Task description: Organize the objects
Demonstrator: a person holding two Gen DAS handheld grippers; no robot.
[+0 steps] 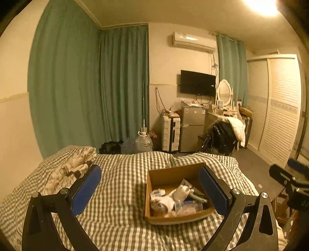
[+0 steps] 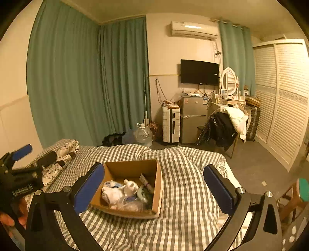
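A bed covered in a grey-and-white checked quilt [image 1: 119, 193] lies below and ahead of both claws; on it sits an open brown cardboard box [image 2: 154, 195], holding a white soft toy [image 2: 123, 190], a small tube [image 2: 147, 183] and some clear wrapped packets that are too blurred to name; beyond the bed hang green floor-length curtains [image 1: 77, 86], and against the far wall stand a black wall-mounted television [image 2: 199, 72], a white air conditioner [image 2: 194, 29], a small silver fridge [image 2: 194, 119], a white ribbed suitcase [image 2: 171, 125] and a clear water jug [image 2: 143, 135]; a white louvred wardrobe [image 2: 282, 96] fills the far right.

The left claw [image 1: 150, 189] stands with its blue pads [image 1: 87, 191] wide apart and nothing between them, the box just inside its right pad; the right claw [image 2: 154, 189] is likewise spread and empty, the box just inside its left pad.

Only the left view catches the bright ceiling lamp [image 1: 262, 5]; only the right view shows part of a hand [image 2: 11, 218] gripping the other claw at the left edge, and a wooden chair with a green seat [image 2: 301, 193] low on the right.
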